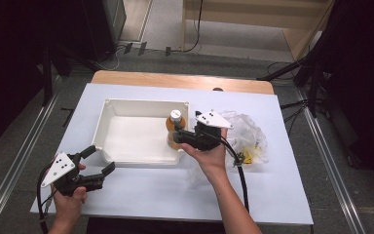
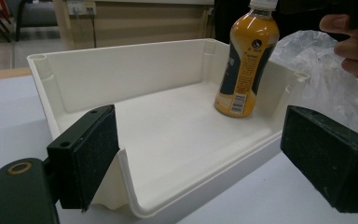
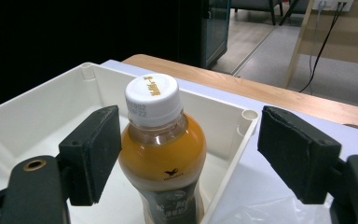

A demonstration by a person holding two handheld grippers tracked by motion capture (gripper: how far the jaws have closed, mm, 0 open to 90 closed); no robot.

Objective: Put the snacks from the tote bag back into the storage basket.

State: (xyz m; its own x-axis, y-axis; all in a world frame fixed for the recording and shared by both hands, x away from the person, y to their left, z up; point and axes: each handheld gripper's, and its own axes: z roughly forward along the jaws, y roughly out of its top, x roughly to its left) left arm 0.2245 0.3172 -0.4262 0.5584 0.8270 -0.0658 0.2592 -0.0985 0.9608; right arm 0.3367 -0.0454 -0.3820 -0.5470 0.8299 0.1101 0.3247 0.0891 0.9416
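An orange drink bottle with a white cap stands upright in the right end of a white plastic tray. My right gripper is open at the tray's right wall, its jaws on either side of the bottle; the left pad is close to the bottle and the right pad is well clear of it. My left gripper is open and holds nothing, just off the tray's front left corner. In the left gripper view the tray lies ahead of the gripper, with the bottle at its far side.
A crumpled clear plastic bag with small yellow items lies right of the tray, behind my right hand. The white table cover has bare room in front of the tray. A wooden table edge runs along the back.
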